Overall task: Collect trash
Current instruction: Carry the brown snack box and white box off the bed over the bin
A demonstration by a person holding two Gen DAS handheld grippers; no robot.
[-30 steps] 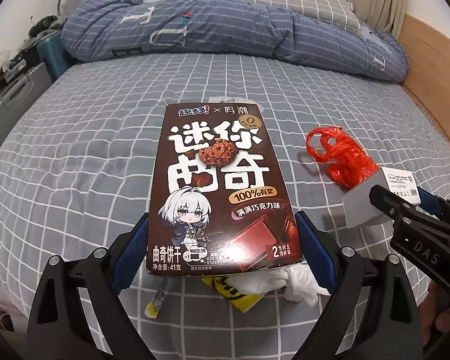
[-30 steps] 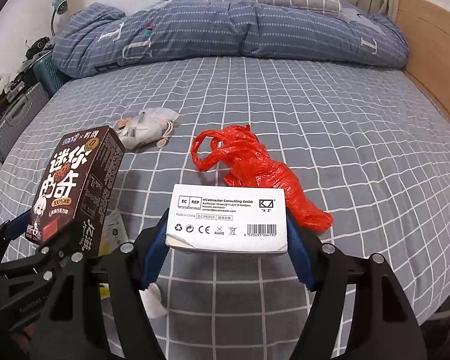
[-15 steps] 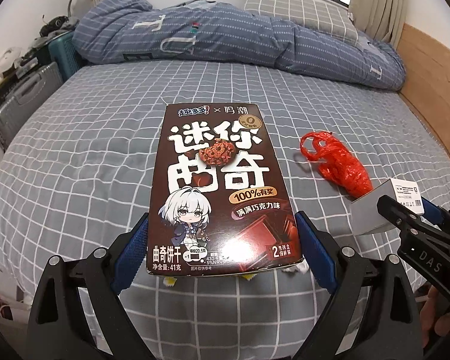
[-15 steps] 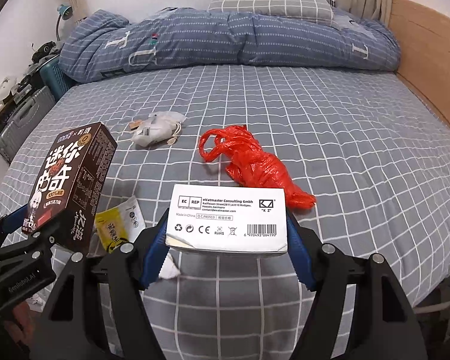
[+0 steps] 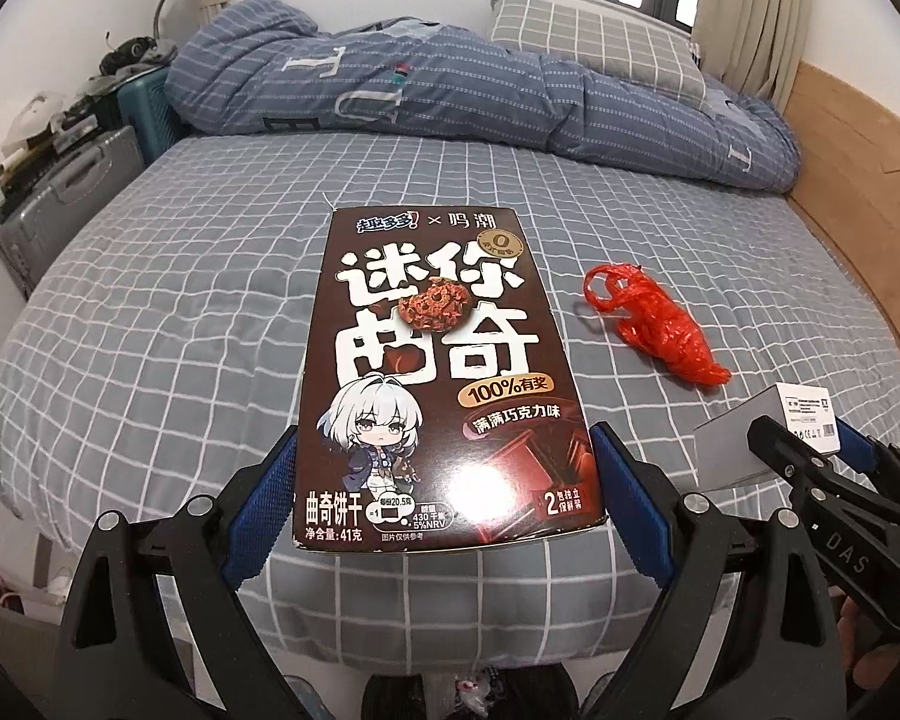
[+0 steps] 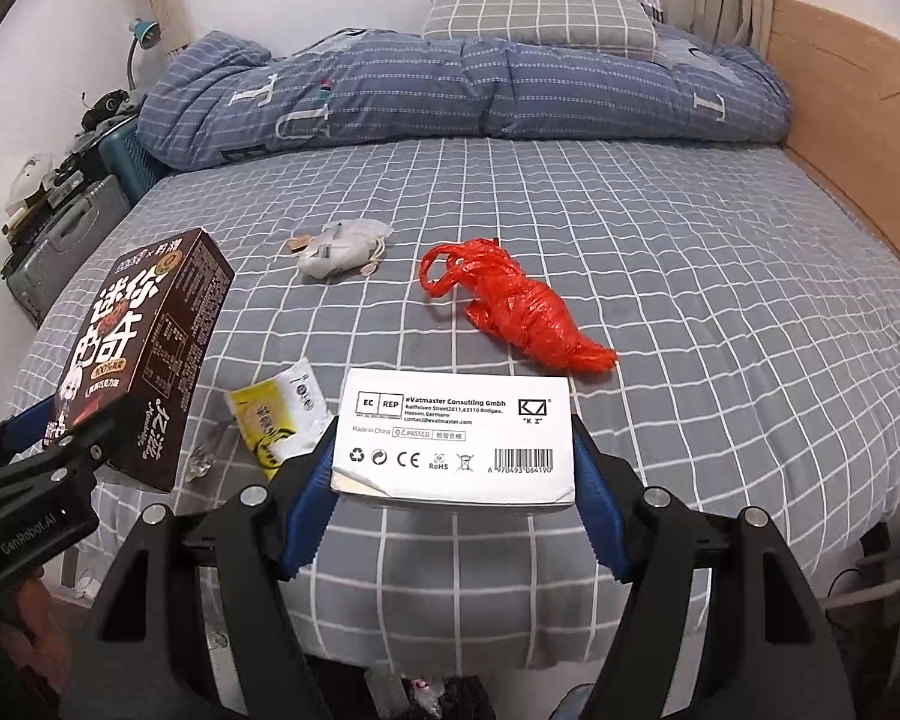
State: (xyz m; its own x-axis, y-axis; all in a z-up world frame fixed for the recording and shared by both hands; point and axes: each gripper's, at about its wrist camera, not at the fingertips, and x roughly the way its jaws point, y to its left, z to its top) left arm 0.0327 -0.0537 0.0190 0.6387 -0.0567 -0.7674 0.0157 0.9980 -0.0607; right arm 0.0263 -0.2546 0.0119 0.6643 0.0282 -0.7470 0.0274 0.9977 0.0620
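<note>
My left gripper is shut on a dark brown cookie box with a cartoon figure, held above the near end of the bed; the same cookie box shows at the left of the right wrist view. My right gripper is shut on a flat white box with a barcode label, and that white box appears at the right of the left wrist view. On the grey checked bed sheet lie a red plastic bag, a yellow-and-white sachet, a clear wrapper and a whitish crumpled bundle.
A blue striped duvet and a checked pillow fill the bed's far end. A wooden bed board runs along the right. Suitcases and clutter stand by the left wall. Below both grippers, beyond the bed's near edge, a dark bag opening shows.
Both grippers have drawn back from the bed and risen, each carrying its box. The bed's near edge has come into view, and the red bag and sachet look farther away.
</note>
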